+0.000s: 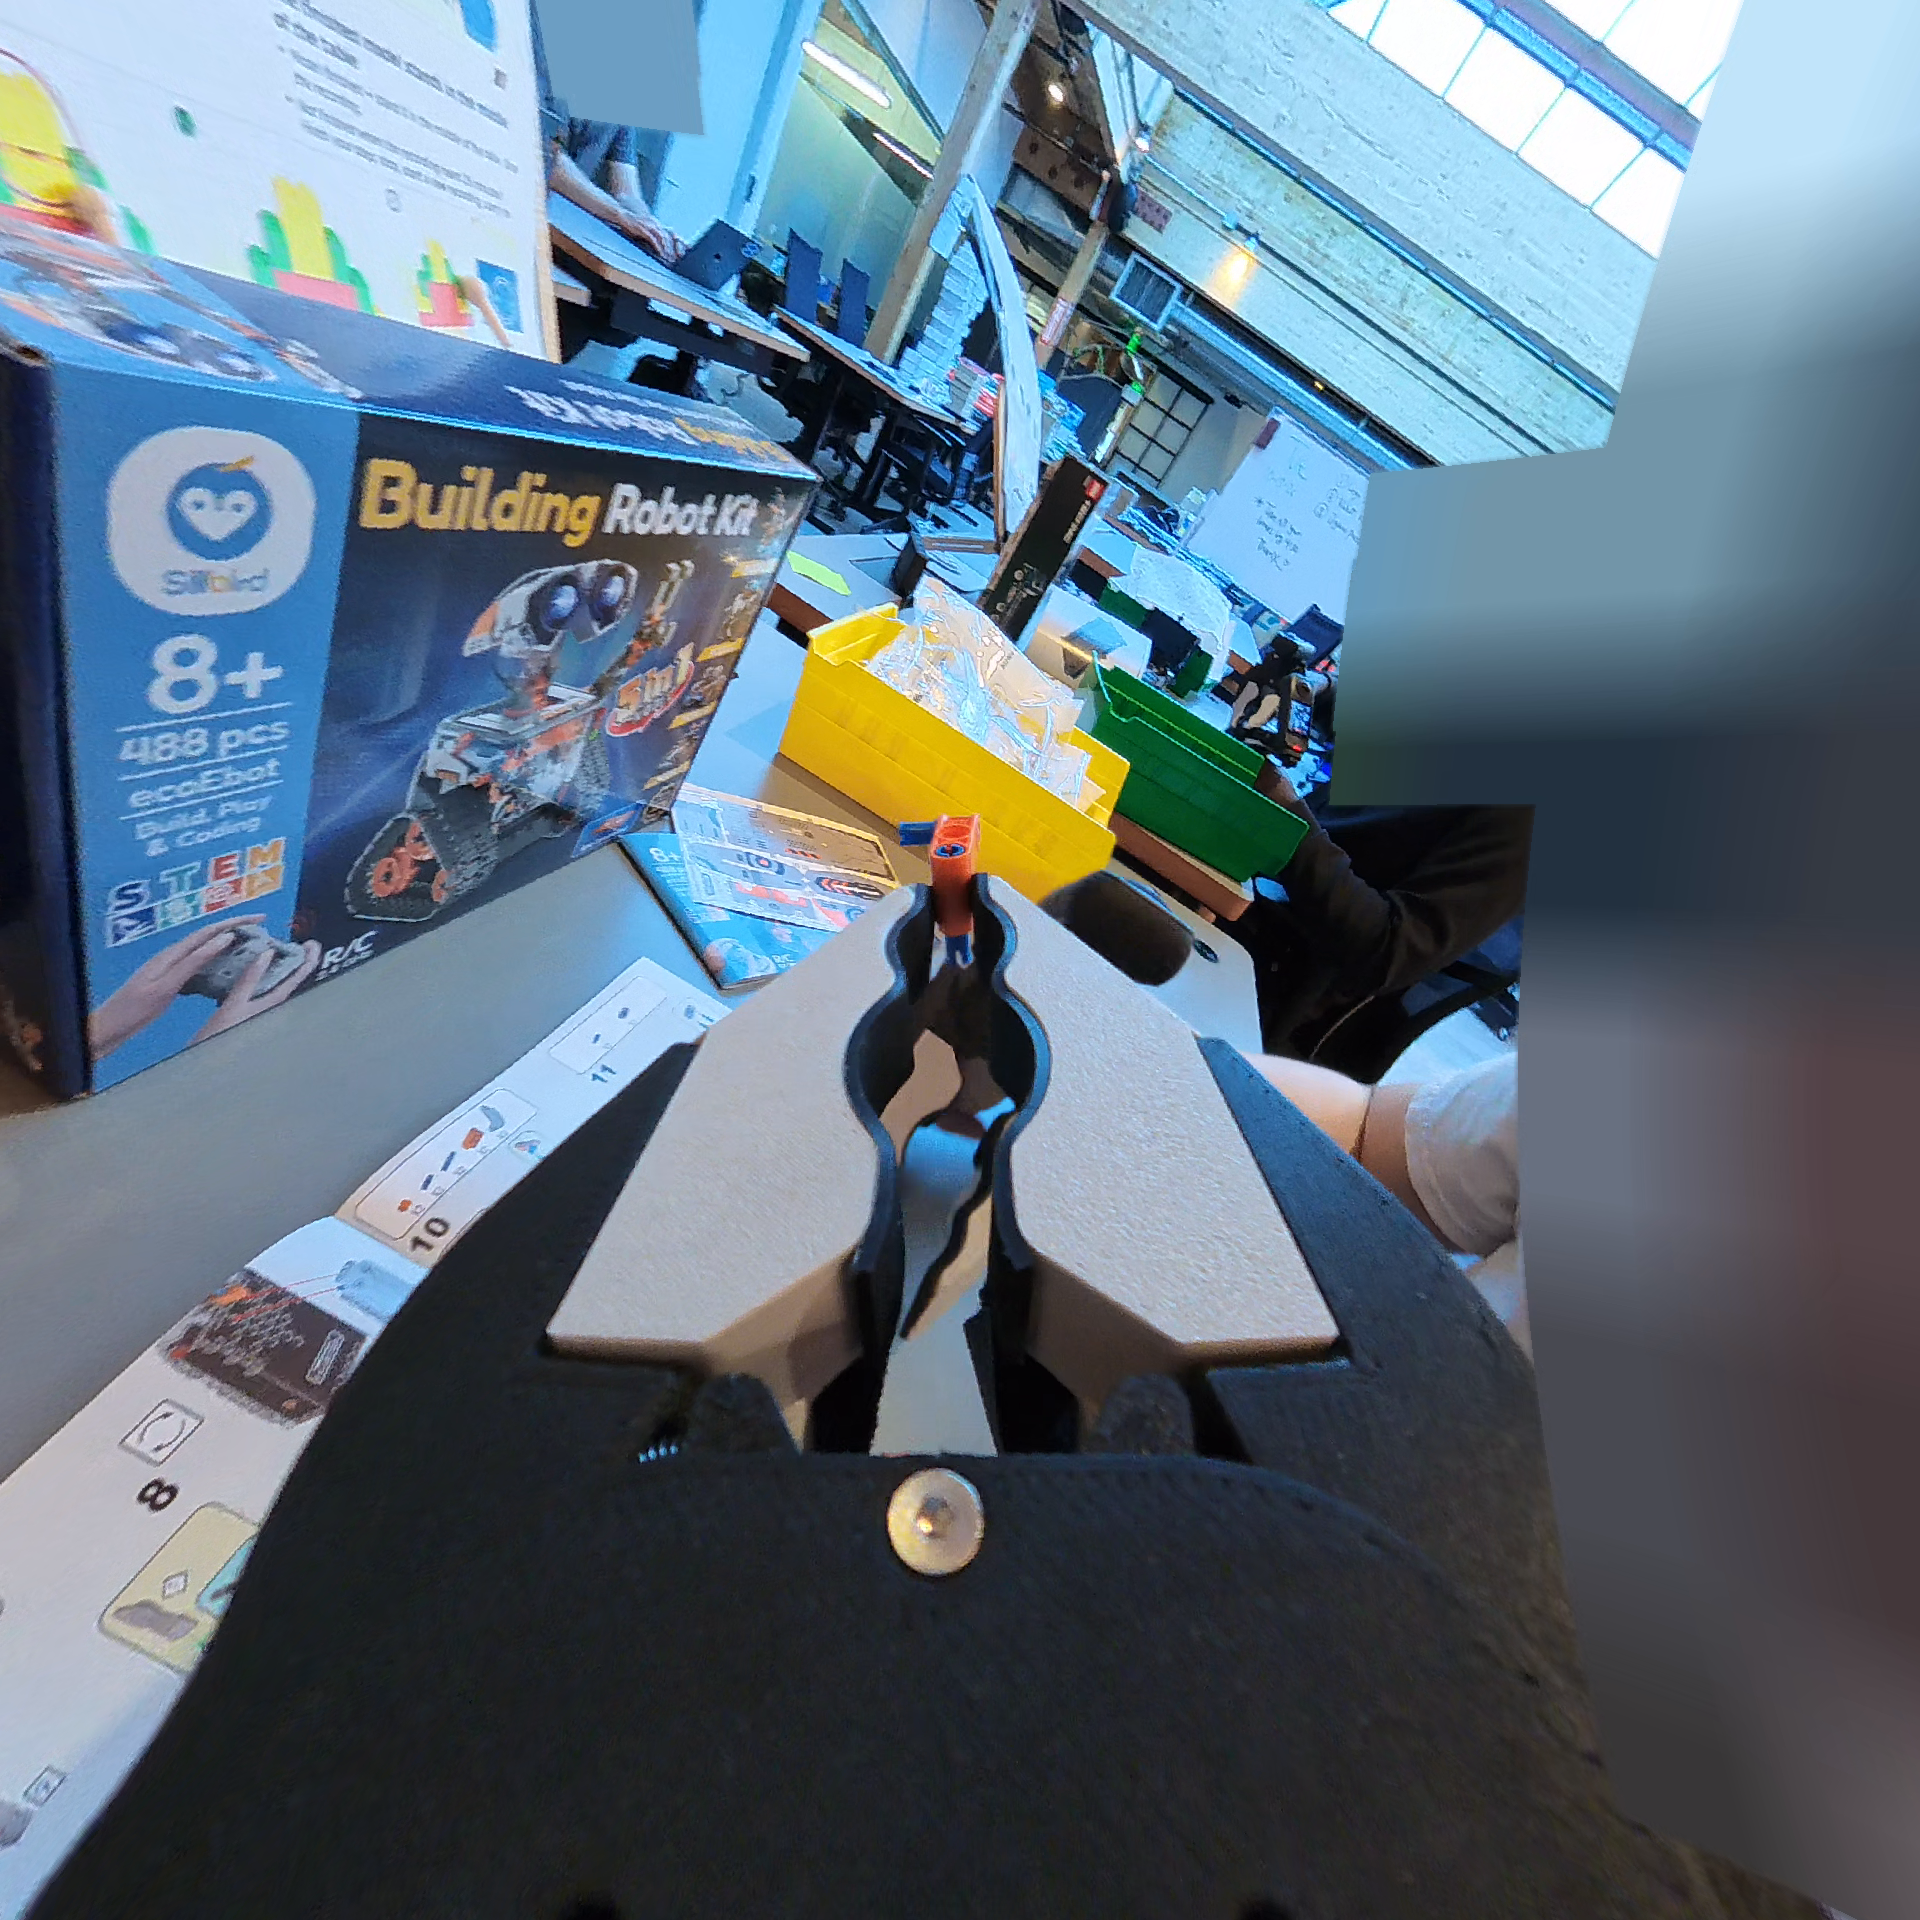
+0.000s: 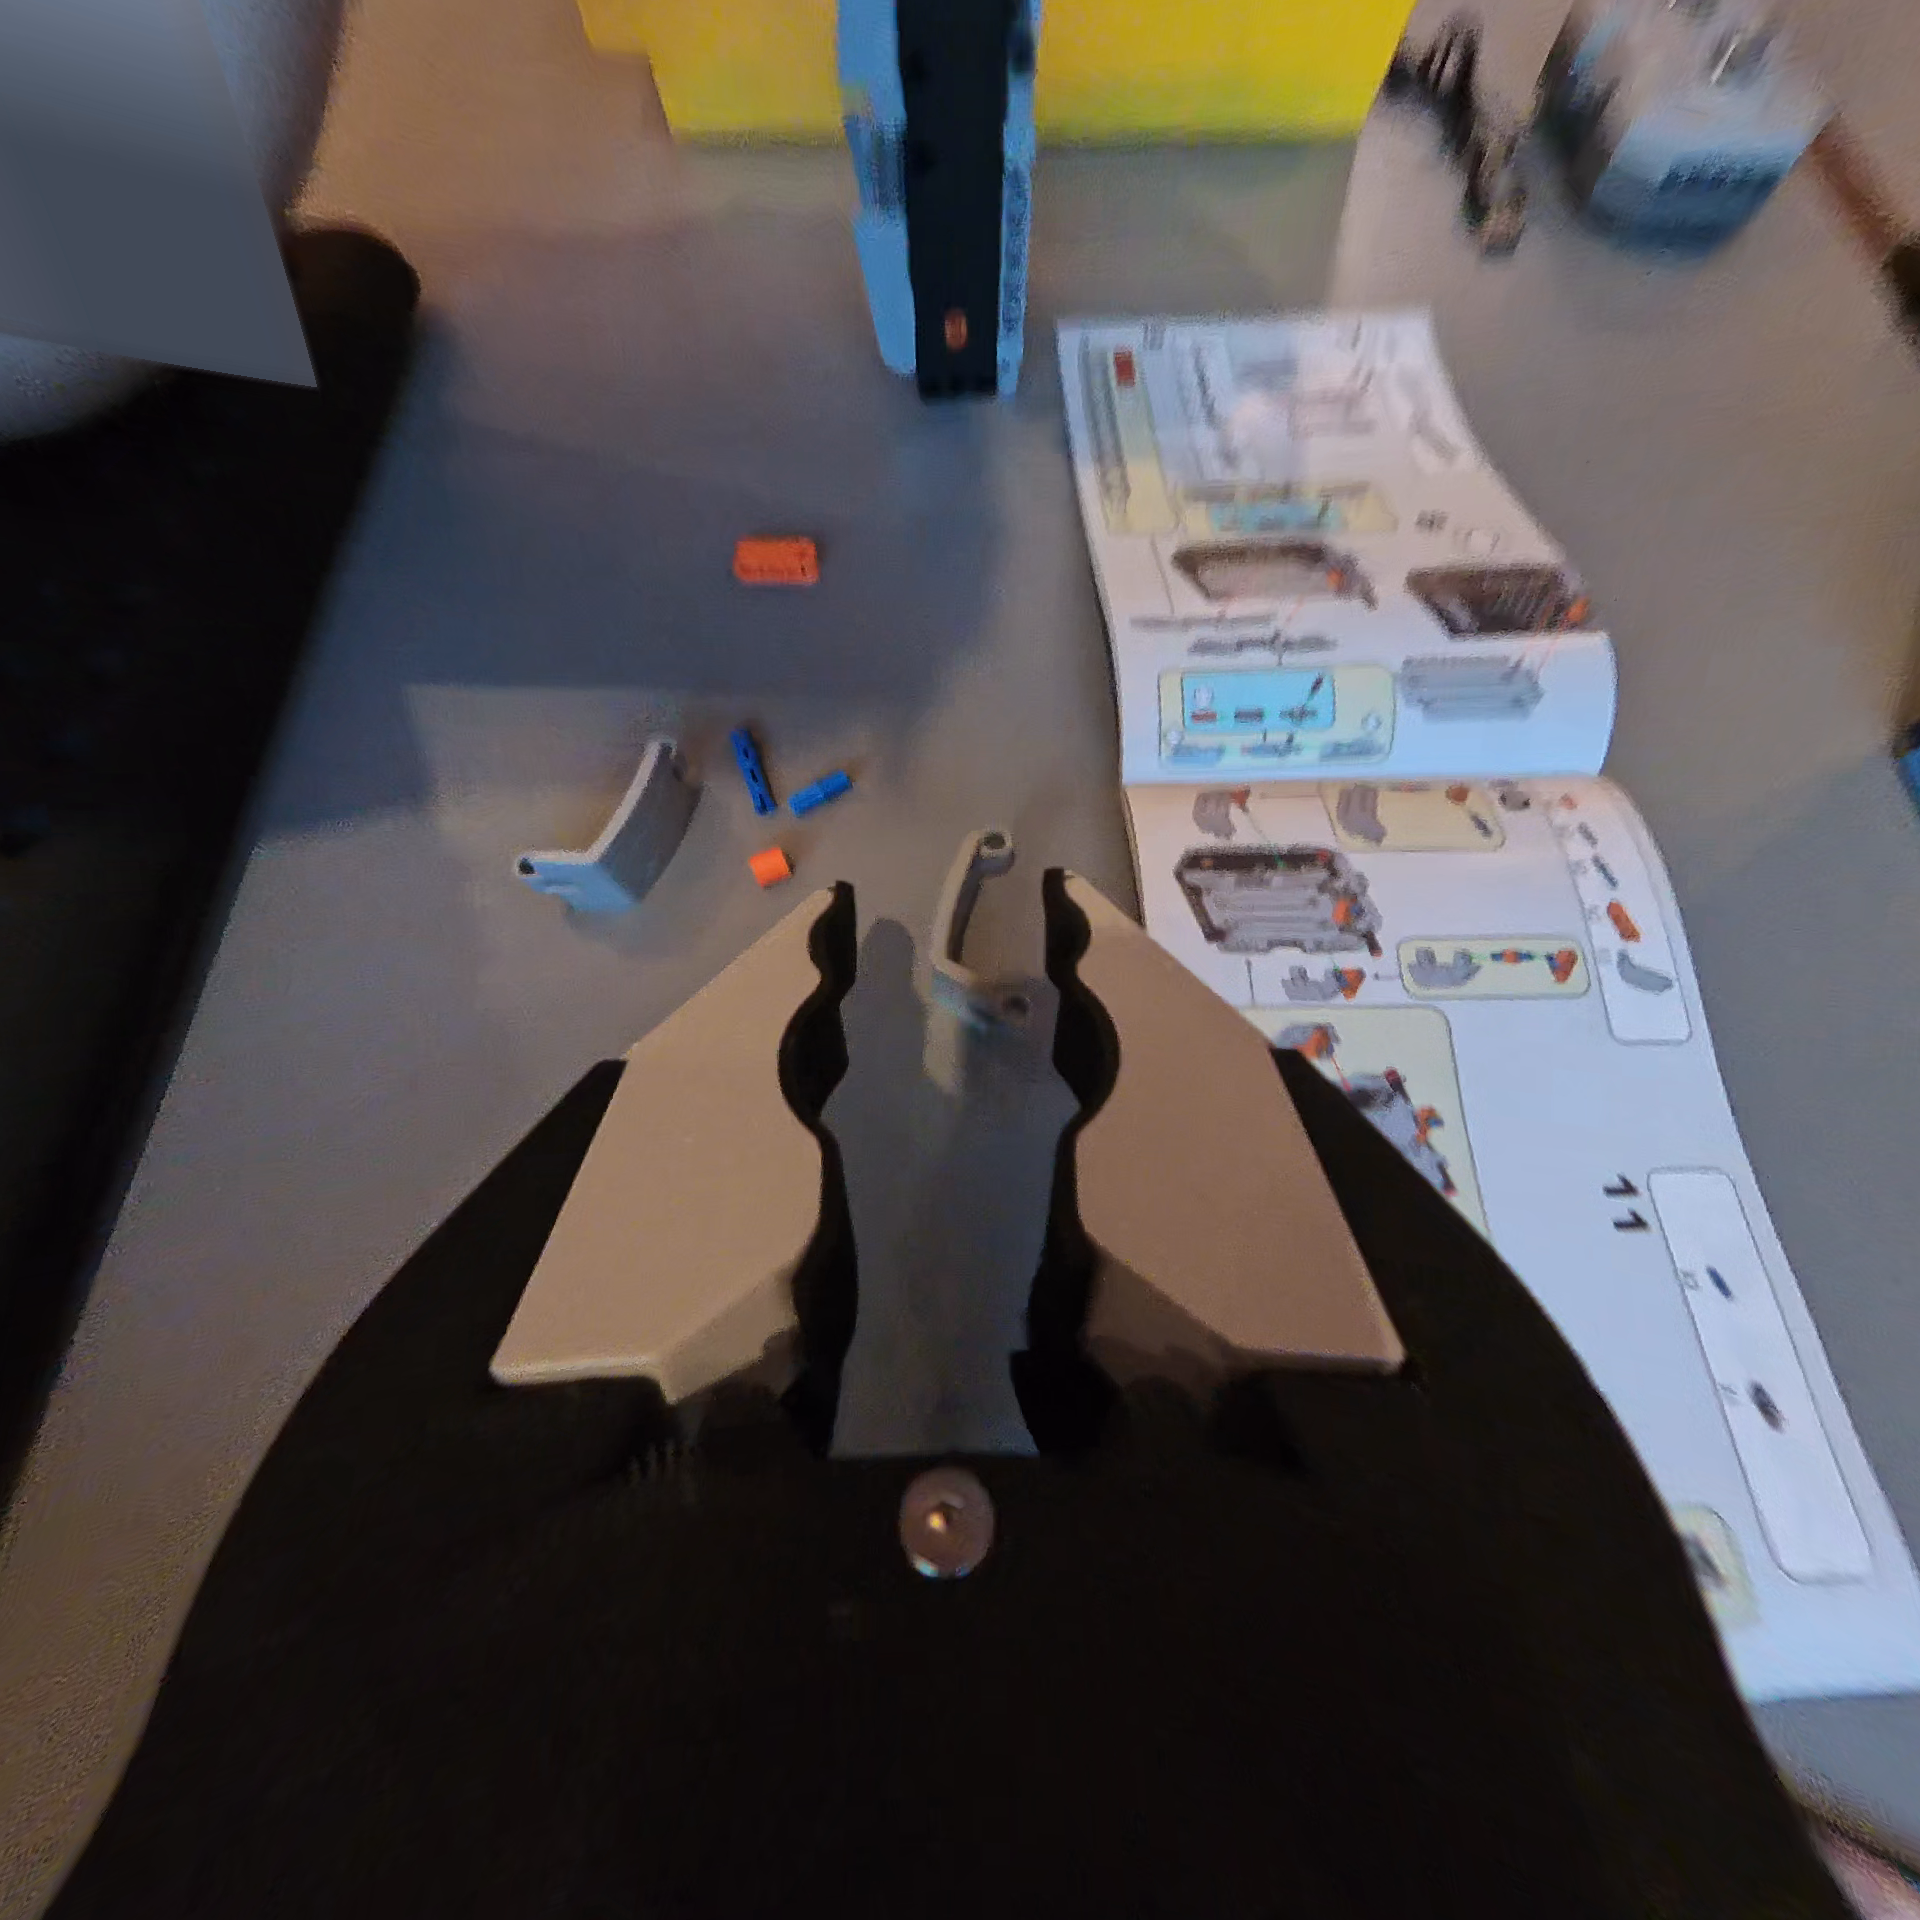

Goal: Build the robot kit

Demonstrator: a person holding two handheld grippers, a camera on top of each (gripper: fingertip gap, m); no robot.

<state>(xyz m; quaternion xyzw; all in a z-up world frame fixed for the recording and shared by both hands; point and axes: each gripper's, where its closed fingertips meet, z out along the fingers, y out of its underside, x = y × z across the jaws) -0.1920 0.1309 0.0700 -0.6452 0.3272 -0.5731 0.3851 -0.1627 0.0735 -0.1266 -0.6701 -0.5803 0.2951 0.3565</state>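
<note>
My left gripper (image 1: 951,904) pinches a small orange connector (image 1: 954,854) with blue pins; my right gripper (image 2: 951,904) hangs spread over loose pieces.

The right tips straddle a grey curved piece (image 2: 971,935) lying on the table (image 2: 520,1039), not gripped. Another grey panel (image 2: 623,842), blue pins (image 2: 752,769), orange bits (image 2: 775,561) lie unassembled beside the open instruction booklet (image 2: 1382,935).

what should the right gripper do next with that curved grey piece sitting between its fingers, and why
Probably ease down and shut on the curved grey piece. The right gripper is open, the piece lies on the table between its tips, closer to the right finger. The left gripper is shut on a small orange and blue part, held up off the table, so the grey piece looks like the nearest free one.
</note>
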